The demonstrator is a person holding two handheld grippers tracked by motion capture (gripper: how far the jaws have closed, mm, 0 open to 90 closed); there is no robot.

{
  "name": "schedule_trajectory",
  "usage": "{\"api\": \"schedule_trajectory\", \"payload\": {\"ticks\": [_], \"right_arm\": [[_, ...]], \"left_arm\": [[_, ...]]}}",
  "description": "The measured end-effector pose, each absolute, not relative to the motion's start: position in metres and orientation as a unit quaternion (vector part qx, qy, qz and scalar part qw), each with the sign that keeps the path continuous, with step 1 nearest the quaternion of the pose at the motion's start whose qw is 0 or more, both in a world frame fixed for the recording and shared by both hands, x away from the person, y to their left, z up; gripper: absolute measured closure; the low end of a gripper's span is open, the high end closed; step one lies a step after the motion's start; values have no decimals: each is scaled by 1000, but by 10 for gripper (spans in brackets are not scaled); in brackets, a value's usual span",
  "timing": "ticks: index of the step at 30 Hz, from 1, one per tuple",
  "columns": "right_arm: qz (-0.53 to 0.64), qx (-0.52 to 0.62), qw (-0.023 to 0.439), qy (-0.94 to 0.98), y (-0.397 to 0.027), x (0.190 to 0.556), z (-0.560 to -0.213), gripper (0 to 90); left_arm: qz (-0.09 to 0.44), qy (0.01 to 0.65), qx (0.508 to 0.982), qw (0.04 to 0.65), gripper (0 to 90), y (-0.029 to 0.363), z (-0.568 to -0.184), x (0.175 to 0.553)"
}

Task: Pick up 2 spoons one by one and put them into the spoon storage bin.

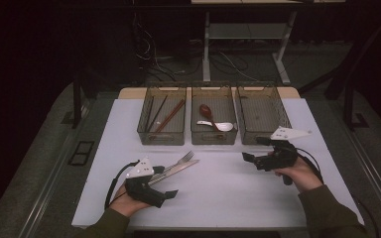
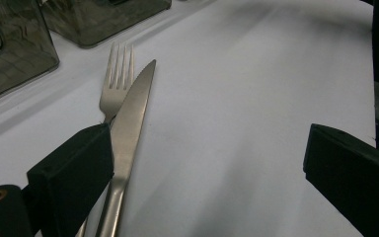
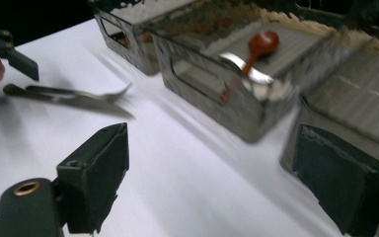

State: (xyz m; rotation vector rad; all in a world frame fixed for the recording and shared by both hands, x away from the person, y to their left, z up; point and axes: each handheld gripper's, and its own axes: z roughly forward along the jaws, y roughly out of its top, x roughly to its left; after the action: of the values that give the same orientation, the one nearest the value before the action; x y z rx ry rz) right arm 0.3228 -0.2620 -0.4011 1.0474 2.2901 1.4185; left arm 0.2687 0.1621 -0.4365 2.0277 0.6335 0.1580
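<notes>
Forearms come in nearest the camera, each hand carrying tongs over the white bench (image 1: 218, 193). Task things: a knife (image 2: 128, 128) & fork (image 2: 112, 86) lying side by side, touching, on the bench just ahead of the left tongs (image 1: 164, 184). Long axes run roughly parallel, from handles near the left tongs out to tips pointing away and toward the trays. In the left gripper view the near jaw sits right at the handles, blade passing just beside its inner edge; other jaw well apart on the far side, so left tongs spread, pinching nothing. Left hand is much the nearer one, resting low, tongs tilted toward the bench. Right tongs (image 1: 252, 159) also spread, nothing btwn jaws, held off to the far side of the cutlery, well apart from it, pointing across twd the left hand; its view is motion-blurred. Beyond: three mesh trays in a row — left tray (image 1: 161, 119) w/ chopsticks (image 1: 166, 115), middle tray (image 1: 213, 121) w/ a red spoon (image 1: 206, 112) & white spoon (image 1: 218, 126), right tray (image 1: 262, 116) w/o contents, sitting just behind the right tongs. Judgement: next grasp falls to the left hand, closing across the handles.
</notes>
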Motion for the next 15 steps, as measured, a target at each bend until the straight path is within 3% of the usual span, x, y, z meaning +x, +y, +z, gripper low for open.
{"api": "schedule_trajectory", "payload": {"ticks": [15], "right_arm": [[484,367,122,785,-289,283,-429,141]], "left_arm": [[70,264,833,481,42,163,-436,268]]}}
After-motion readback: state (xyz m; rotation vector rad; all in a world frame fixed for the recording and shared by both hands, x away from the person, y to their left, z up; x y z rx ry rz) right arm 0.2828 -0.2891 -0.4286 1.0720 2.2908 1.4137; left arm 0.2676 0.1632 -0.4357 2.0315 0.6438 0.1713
